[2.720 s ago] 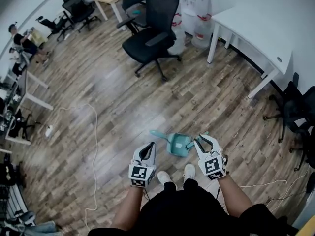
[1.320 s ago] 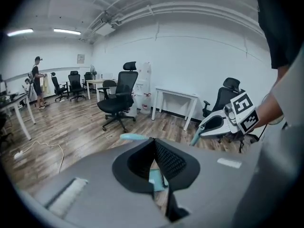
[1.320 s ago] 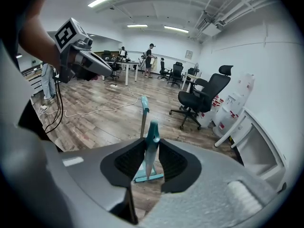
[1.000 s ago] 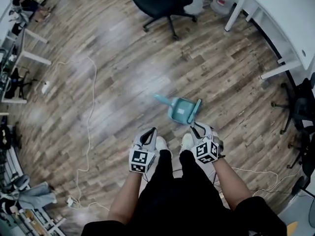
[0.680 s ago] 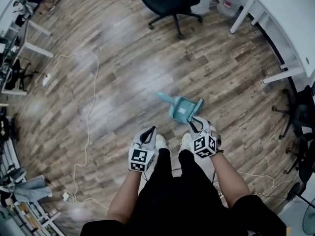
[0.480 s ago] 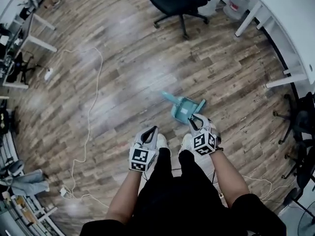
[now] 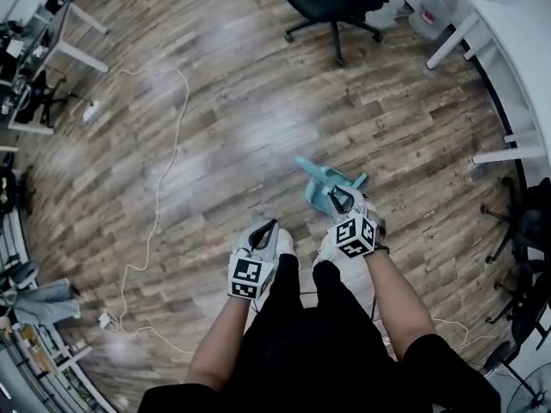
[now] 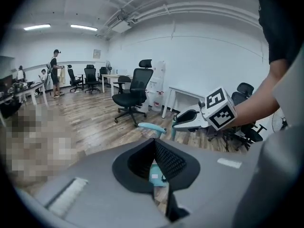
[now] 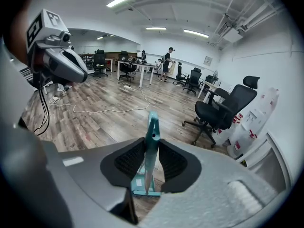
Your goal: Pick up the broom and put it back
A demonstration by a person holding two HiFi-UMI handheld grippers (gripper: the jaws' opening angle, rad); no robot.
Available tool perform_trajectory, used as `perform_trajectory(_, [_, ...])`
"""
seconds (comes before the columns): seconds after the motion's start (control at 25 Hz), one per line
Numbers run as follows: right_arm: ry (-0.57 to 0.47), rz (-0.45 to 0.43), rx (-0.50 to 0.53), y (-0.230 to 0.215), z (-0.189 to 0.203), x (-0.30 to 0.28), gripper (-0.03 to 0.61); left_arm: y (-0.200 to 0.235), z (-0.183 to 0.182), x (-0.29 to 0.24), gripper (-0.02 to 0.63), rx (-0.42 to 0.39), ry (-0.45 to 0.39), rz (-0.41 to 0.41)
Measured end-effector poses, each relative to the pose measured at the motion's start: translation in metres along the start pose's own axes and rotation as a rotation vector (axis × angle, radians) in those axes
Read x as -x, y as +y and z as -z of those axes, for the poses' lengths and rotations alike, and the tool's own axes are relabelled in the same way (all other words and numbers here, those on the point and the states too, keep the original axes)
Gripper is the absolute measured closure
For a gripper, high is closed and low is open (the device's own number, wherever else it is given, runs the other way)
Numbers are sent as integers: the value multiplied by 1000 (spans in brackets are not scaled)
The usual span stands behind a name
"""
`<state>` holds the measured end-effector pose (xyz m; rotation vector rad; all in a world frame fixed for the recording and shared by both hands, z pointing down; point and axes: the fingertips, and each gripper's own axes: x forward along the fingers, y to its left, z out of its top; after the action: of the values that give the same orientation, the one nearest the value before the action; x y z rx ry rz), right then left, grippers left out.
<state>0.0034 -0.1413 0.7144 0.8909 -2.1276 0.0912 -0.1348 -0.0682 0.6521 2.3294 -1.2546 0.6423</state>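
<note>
Since the right tool [image 7: 343, 198] is clamped on the broom [image 9: 152, 139] by its thin handle, brush end down at the dustpan [image 7: 318, 186] on the floor [image 7: 215, 127], it looks ready to lift & carry back, w/ the left tool [image 7: 265, 229] closed, empty, off to the side.

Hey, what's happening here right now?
A person stands on a wood floor with a hand-held gripper in each hand. The right hand-held gripper is shut on the handle of a teal broom, just over a teal dustpan on the floor. The left hand-held gripper is shut and empty, held off to the side.
</note>
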Motion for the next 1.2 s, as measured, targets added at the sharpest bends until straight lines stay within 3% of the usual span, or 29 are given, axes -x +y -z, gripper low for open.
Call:
perform_trajectory(0.96, [-1,-12,47,-3,-14,-24,474,5,3,7,597,42,-8,-19])
perform_trajectory(1.2, [7,-23,42,-4,-10,-24,407,-3,3,11,597,48,-26,1])
